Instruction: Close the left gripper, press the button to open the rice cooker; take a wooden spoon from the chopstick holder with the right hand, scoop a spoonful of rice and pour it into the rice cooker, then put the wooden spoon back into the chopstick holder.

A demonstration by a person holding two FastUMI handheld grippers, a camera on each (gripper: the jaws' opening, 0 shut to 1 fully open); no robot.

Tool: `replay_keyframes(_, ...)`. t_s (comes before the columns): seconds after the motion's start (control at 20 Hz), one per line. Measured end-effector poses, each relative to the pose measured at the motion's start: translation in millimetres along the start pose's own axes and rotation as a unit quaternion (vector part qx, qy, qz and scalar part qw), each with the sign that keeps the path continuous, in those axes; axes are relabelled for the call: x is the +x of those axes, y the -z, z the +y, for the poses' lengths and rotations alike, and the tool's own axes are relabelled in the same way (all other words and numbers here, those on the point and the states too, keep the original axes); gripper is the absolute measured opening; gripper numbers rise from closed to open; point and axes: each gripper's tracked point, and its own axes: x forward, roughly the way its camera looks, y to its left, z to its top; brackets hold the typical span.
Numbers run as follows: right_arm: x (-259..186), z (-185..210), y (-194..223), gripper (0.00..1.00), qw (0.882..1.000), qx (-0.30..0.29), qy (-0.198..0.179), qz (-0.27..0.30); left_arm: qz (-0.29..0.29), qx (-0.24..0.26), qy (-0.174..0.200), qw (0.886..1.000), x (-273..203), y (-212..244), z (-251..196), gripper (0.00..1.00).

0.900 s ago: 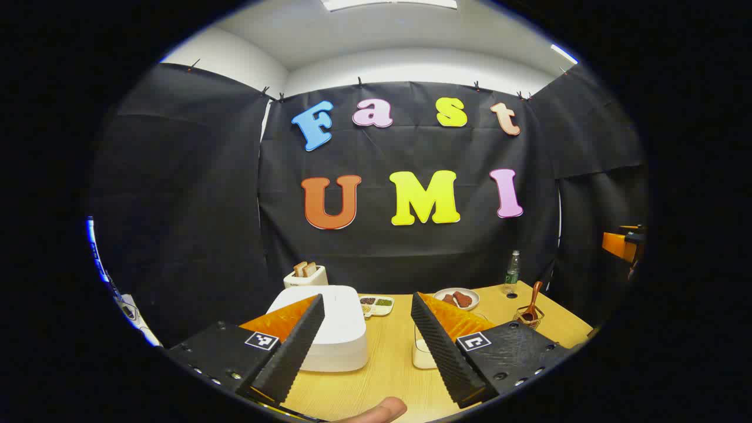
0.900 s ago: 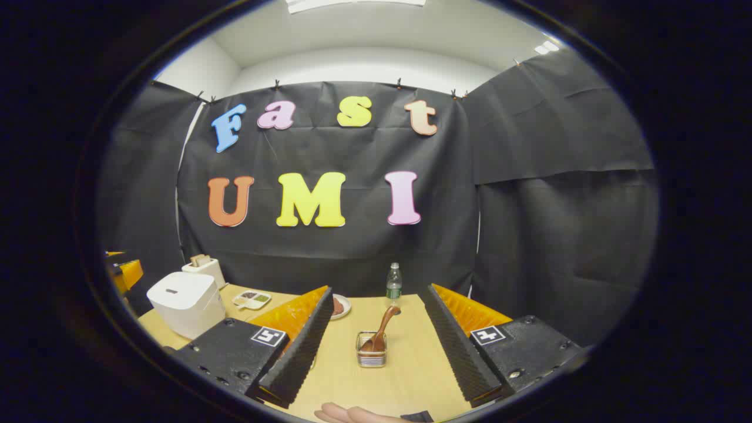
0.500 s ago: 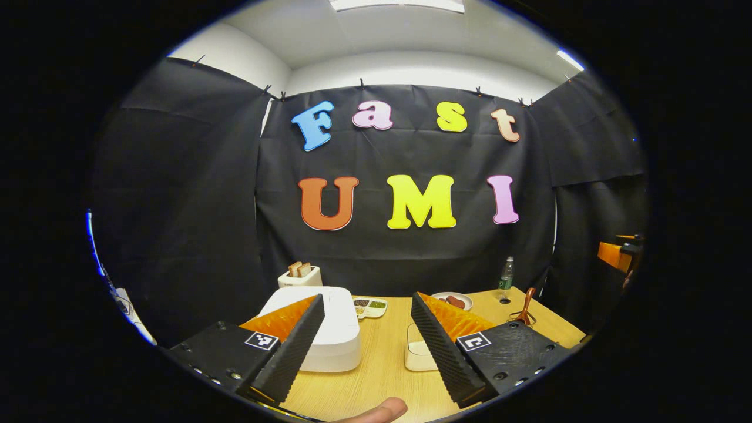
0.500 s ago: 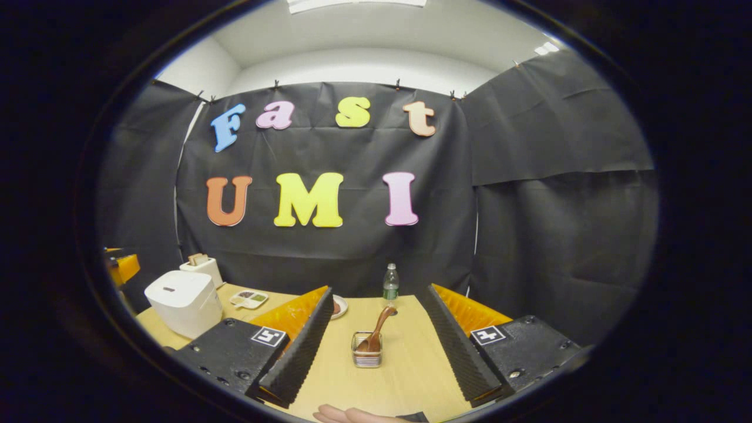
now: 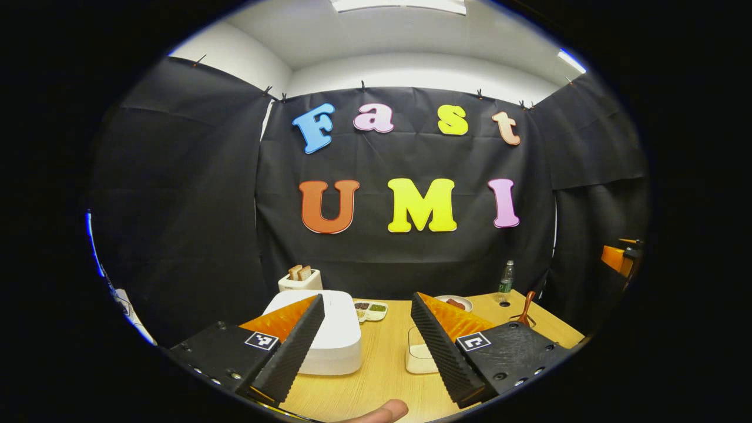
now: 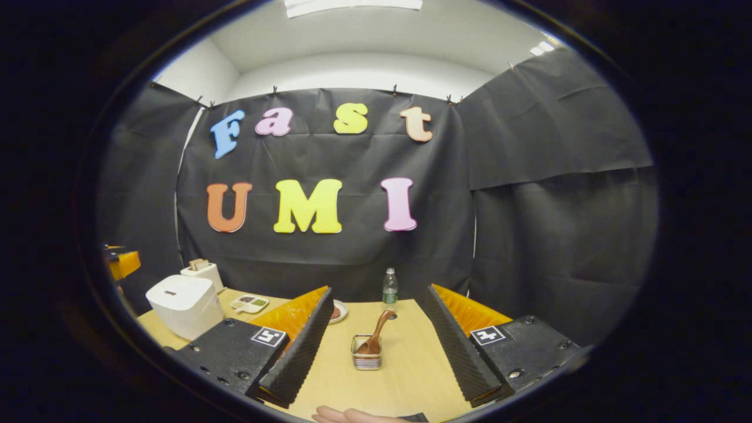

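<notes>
A white rice cooker (image 5: 337, 335) (image 6: 183, 305) stands shut on the wooden table, partly behind my left gripper's left finger. My left gripper (image 5: 364, 388) hangs open above the table's near side, nothing between its fingers. A white container of rice (image 5: 418, 358) sits just behind its right finger. A wooden spoon (image 6: 376, 335) (image 5: 524, 308) leans in a small wire chopstick holder (image 6: 366, 359), straight ahead of my right gripper (image 6: 379, 385), which is open and empty, well short of the holder.
At the back stand a white toaster (image 5: 299, 281) with bread, a divided dish (image 5: 370, 309) of grains, a plate (image 5: 453, 302) of brown food and a water bottle (image 6: 389, 289). A fingertip (image 5: 382, 411) shows at the bottom edge. The table (image 6: 405, 364) ends close to the right.
Both views have tilted up a little and drawn back slightly, so the table objects sit lower and smaller. Neither gripper has changed its opening.
</notes>
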Motion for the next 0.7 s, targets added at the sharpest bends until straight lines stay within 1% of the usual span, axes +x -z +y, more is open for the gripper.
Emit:
replay_keyframes(0.1,0,-2,2,0.97,1.000,0.007,-0.002,-0.002,0.005,0.004,0.005,1.000,3,4,-2,0.94)
replay_keyframes(0.15,-1,-5,5,0.99,1.000,0.012,-0.002,-0.001,0.002,0.008,0.015,1.000,5,2,-7,0.93)
replay_keyframes(0.2,0,-8,7,0.96,1.000,0.016,-0.001,-0.001,0.002,0.013,0.024,1.000,8,2,-10,0.87)
replay_keyframes(0.25,1,-11,7,0.99,1.000,0.018,0.001,-0.004,0.004,0.016,0.030,0.999,11,4,-11,0.78)
replay_keyframes(0.3,1,-13,7,0.99,1.000,0.019,0.002,-0.007,0.009,0.018,0.038,0.999,14,9,-13,0.66)
replay_keyframes(0.35,3,-15,7,0.99,1.000,0.018,0.002,-0.009,0.015,0.019,0.040,0.999,17,13,-13,0.63)
replay_keyframes(0.4,3,-17,9,0.99,1.000,0.018,0.002,-0.010,0.020,0.020,0.038,0.999,19,14,-11,0.56)
replay_keyframes(0.45,4,-18,10,0.99,1.000,0.019,0.002,-0.011,0.025,0.023,0.035,0.999,21,17,-8,0.62)
replay_keyframes(0.5,5,-19,10,0.99,1.000,0.019,0.002,-0.013,0.025,0.026,0.031,0.999,26,17,-6,0.44)
replay_keyframes(0.55,7,-21,11,0.99,1.000,0.019,0.002,-0.015,0.024,0.026,0.029,0.999,28,16,-4,0.37)
replay_keyframes(0.6,10,-23,12,0.99,1.000,0.019,0.003,-0.018,0.024,0.027,0.025,0.999,32,16,-1,0.22)
replay_keyframes(0.65,12,-25,11,0.99,1.000,0.018,0.006,-0.022,0.026,0.027,0.011,0.999,37,17,8,0.04)
replay_keyframes(0.7,14,-27,13,0.99,1.000,0.018,0.008,-0.024,0.034,0.027,0.004,0.999,41,20,14,0.00)
